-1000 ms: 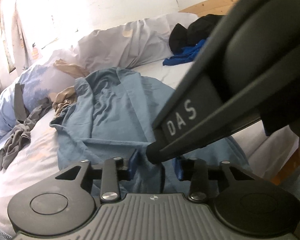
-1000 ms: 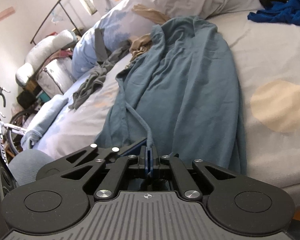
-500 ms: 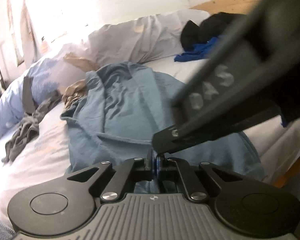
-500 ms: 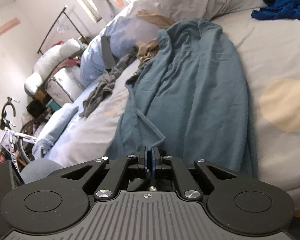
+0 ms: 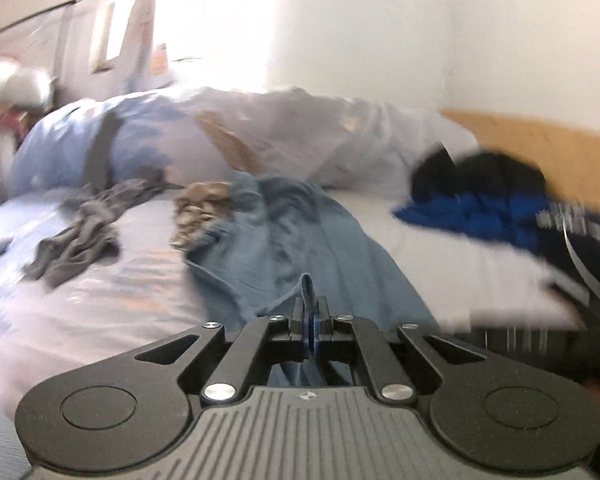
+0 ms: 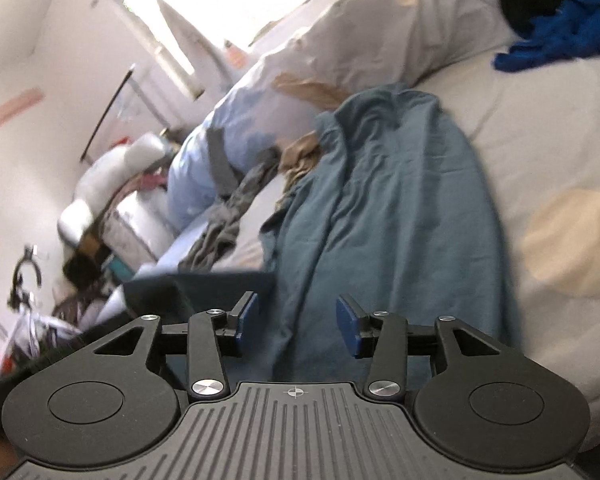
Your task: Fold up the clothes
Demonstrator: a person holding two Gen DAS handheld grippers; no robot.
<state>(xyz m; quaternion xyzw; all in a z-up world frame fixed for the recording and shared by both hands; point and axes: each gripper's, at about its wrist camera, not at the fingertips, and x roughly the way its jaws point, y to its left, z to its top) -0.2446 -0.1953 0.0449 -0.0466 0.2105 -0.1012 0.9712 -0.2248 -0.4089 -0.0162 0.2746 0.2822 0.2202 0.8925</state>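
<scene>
The left gripper (image 5: 310, 322) was clamped on a near hem fold of the teal-blue garment (image 5: 296, 232), which lay rumpled on the bed (image 5: 100, 300), long axis running near to far. The right gripper (image 6: 296, 320) stood with jaws apart above the garment's near end. Only the right view showed the garment's full right edge.

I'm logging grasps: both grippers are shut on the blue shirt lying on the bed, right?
Not quite. Only the left gripper is shut on the blue shirt. The right wrist view shows the right gripper open, gripping nothing. The shirt does lie on the bed.
</scene>
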